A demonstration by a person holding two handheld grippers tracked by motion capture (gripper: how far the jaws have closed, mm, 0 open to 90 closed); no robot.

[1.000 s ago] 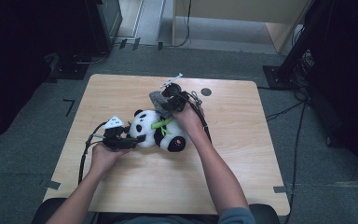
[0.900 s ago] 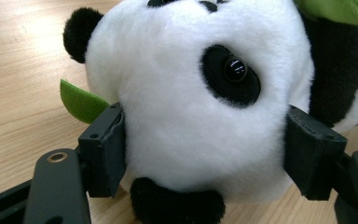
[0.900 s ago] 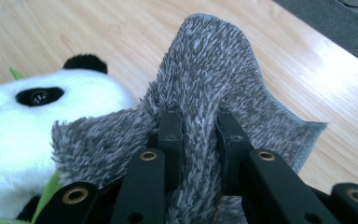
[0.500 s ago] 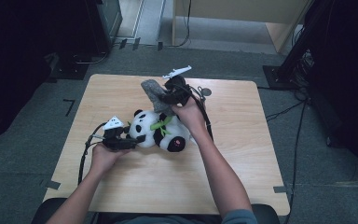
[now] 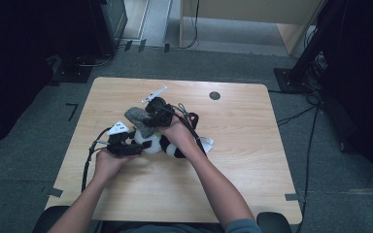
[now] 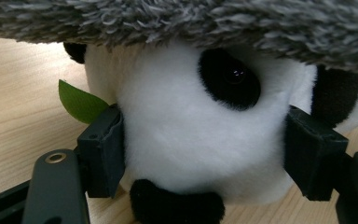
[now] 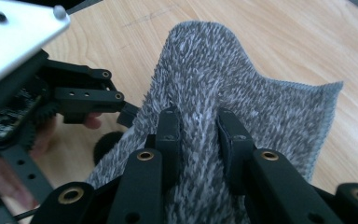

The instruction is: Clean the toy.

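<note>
While the left hand-held gripper is clamping the plush panda, the right hand-held gripper is pinching a grey cloth. Thin pinch — the cloth could be slipping free.

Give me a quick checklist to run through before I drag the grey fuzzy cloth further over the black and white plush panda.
1. Left gripper clamped on the black and white plush panda: ok, both pads press its head.
2. Right gripper pinching the grey fuzzy cloth: ok, a fold sits between the nearly closed jaws.
3. Cloth over the panda: ok, its edge hangs above the panda's eye in the left gripper view.
4. Panda resting on the light wooden table: ok.
5. Green leaf clear of the left gripper's pad: cannot tell, its end runs behind the pad.
6. Cables clear of the cloth: cannot tell.
</note>
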